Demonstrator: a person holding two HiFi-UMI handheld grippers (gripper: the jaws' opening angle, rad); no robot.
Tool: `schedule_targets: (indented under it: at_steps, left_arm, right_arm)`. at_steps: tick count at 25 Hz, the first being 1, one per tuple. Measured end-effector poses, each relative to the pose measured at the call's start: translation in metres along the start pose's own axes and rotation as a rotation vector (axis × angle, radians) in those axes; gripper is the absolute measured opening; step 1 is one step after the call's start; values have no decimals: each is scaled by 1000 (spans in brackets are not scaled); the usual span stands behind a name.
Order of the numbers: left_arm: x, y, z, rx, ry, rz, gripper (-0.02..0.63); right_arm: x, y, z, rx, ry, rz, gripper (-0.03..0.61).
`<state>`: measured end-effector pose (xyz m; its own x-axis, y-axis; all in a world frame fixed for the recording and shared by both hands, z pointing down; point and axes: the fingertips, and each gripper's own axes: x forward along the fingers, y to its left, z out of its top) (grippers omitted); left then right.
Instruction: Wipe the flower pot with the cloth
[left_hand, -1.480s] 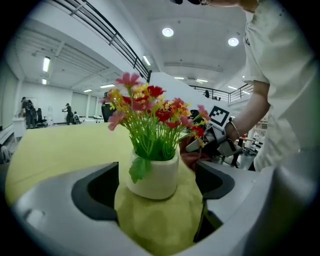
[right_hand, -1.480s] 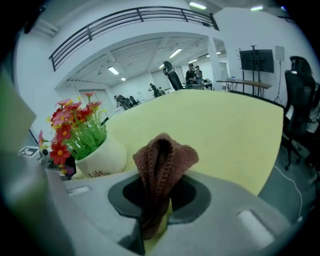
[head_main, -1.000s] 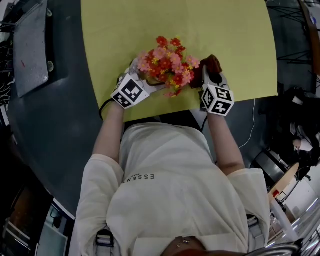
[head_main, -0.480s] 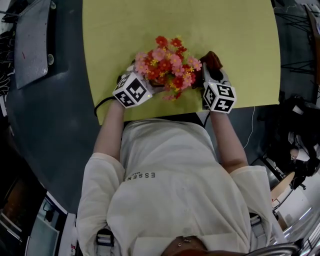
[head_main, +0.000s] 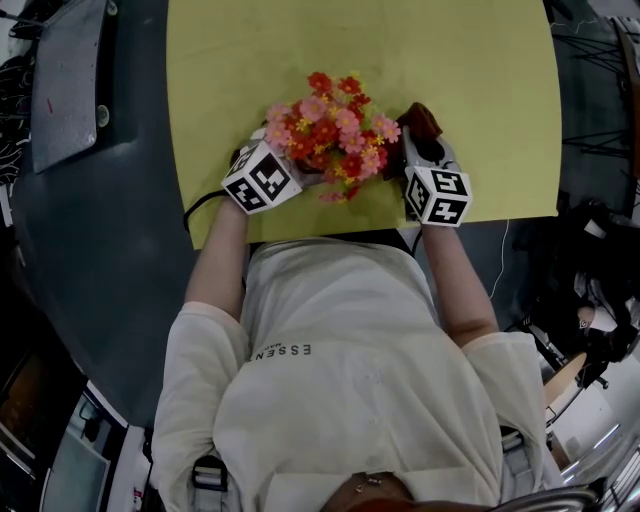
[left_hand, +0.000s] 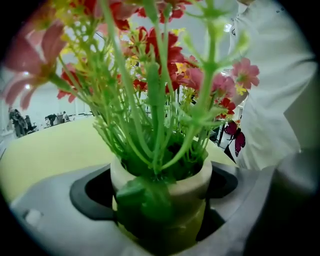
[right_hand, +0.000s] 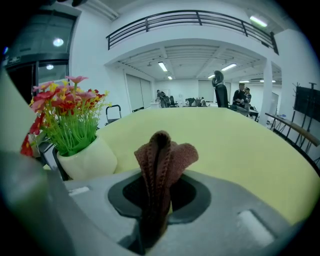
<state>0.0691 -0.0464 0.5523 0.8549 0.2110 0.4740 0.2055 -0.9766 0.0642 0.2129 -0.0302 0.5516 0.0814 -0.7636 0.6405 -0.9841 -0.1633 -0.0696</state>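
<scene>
Head view: a yellow-green table (head_main: 460, 80) carries the flower pot (right_hand: 87, 160), hidden here beneath its red and pink flowers (head_main: 335, 130). The pot stands close to the table's near edge. Beyond the pot and to either side of it the top lies bare out to its edges. Dark grey floor (head_main: 100, 270) surrounds the table, and a grey panel (head_main: 65, 90) lies well away to the pot's left. The left gripper (head_main: 290, 165) reaches under the flowers from the pot's left. The right gripper (head_main: 422, 140) sits just right of the pot, with the brown cloth (head_main: 424, 118) at its tip.

Left gripper view: its 2 jaws stand spread wide with the cream pot between them, and a dark gap shows on each side of the pot. Behind the pot the table runs off to a pale hall. The person's white shirt (left_hand: 270, 100) is to the pot's right.

Right gripper view: its 2 jaws pinch the cloth, which stands up folded between them. The pot is at the left, apart from the cloth. Right of the pot the table stretches bare to its far edge. Past that edge is a white hall with ceiling lights, a balcony railing (right_hand: 190, 20) and distant people.
</scene>
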Motion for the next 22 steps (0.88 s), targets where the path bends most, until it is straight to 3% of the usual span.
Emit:
schedule_targets:
  at_steps: [4,9,17,22]
  left_arm:
    - [-2,3,3,-3,-15,67,545]
    - [-22,13,45,-111,-132,142,545]
    - [-59,31,132,-180,-210,178,545]
    - [-62,41,151,-167,-187,198,545]
  right_arm:
    - [-6,0,2,-16,2,18,58]
    - [-15,9,16,-46,-8,63,58]
    - [-23,63,67,-118,-123,262,58]
    - [-32,89,95,-220,-213,351,58]
